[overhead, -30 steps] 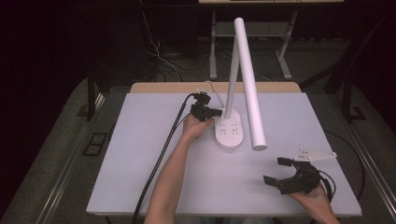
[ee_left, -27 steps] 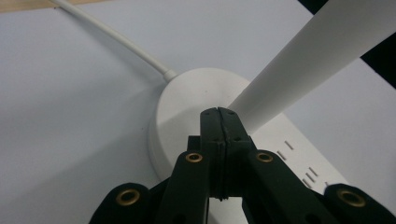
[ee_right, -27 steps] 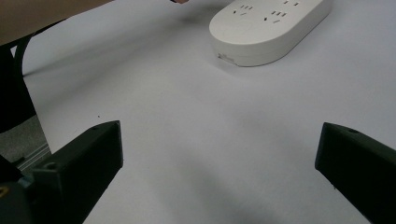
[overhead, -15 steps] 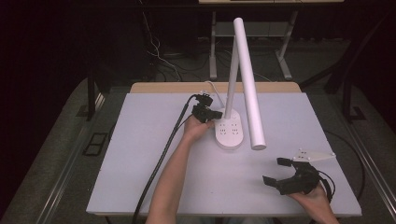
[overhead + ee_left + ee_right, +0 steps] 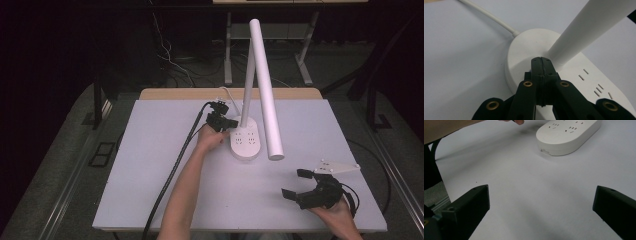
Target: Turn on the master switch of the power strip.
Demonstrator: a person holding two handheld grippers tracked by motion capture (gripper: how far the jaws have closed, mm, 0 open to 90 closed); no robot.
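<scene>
My left gripper, jaws together, presses the lamp base beside its stem; my right gripper hovers, jaws apart, over the surface.

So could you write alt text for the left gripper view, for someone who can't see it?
Two black jaws pressed shut, the left gripper meets the top of a white oval lamp base at the foot of its slanting white stem. The base has socket slots at right, a white cord leaving its far side, and sits on a pale table.
</scene>
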